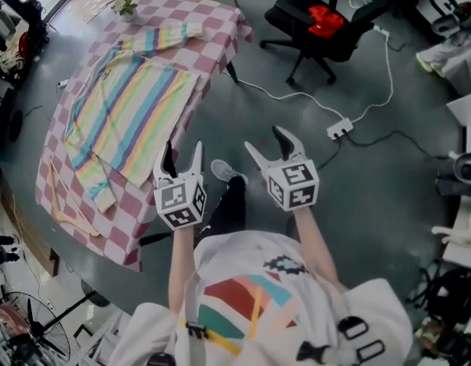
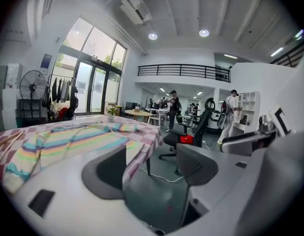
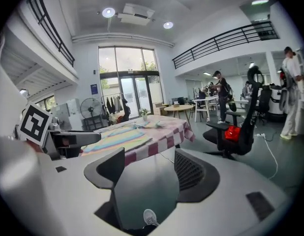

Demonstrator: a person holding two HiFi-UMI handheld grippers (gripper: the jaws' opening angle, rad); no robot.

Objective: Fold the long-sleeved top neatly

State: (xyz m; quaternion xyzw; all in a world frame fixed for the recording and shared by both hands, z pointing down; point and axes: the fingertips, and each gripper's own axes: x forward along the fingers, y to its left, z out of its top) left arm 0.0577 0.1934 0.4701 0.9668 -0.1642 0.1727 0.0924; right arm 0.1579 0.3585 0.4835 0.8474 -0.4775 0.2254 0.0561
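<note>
A long-sleeved top [image 1: 121, 113] with pastel stripes lies spread flat on a table under a pink-and-white checked cloth [image 1: 213, 48], one sleeve reaching to the far corner. Both grippers hang over the grey floor, off the table's near edge and clear of the top. My left gripper [image 1: 182, 155] is open and empty, just beside the cloth's hanging edge. The right gripper [image 1: 267, 145] is also open and empty, further right. In the left gripper view the top [image 2: 78, 139] lies ahead-left of the open gripper [image 2: 151, 168]. From the right gripper [image 3: 149, 168] the top [image 3: 117, 137] shows beyond.
A black office chair [image 1: 319, 21] with a red item on it stands behind the table. A white cable runs to a power strip [image 1: 339, 128] on the floor. A small plant [image 1: 126, 8] stands at the table's far end, a fan [image 1: 22, 319] at lower left. People stand in the distance.
</note>
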